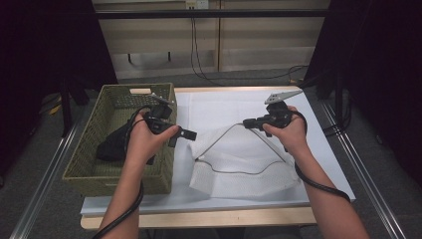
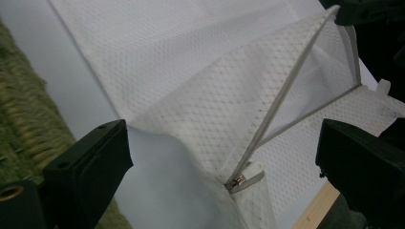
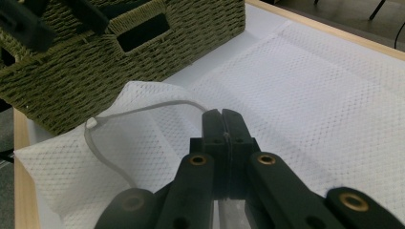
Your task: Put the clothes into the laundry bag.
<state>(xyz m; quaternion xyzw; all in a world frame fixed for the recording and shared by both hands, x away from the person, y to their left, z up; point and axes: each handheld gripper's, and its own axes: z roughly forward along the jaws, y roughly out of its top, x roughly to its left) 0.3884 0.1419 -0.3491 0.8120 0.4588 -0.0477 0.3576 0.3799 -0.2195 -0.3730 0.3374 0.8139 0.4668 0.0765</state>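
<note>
A white mesh bag point(image 1: 244, 172) lies on the table, its zipper edge lifted into a peak. My right gripper point(image 1: 247, 123) is shut on that zipper edge point(image 3: 157, 106) and holds it up above the table. In the right gripper view the closed jaws point(image 3: 222, 119) pinch the white band. My left gripper point(image 1: 186, 134) hovers open by the basket's right wall, pointing toward the bag. In the left gripper view its jaws point(image 2: 224, 152) stand wide apart around the zipper pull point(image 2: 237, 180), not touching it.
A woven green basket point(image 1: 119, 97) stands at the table's left with a dark cloth point(image 1: 112, 144) inside. A pale sheet point(image 1: 323, 164) covers the tabletop. The wooden front edge point(image 1: 209, 218) runs along the near side. Cables trail from both grippers.
</note>
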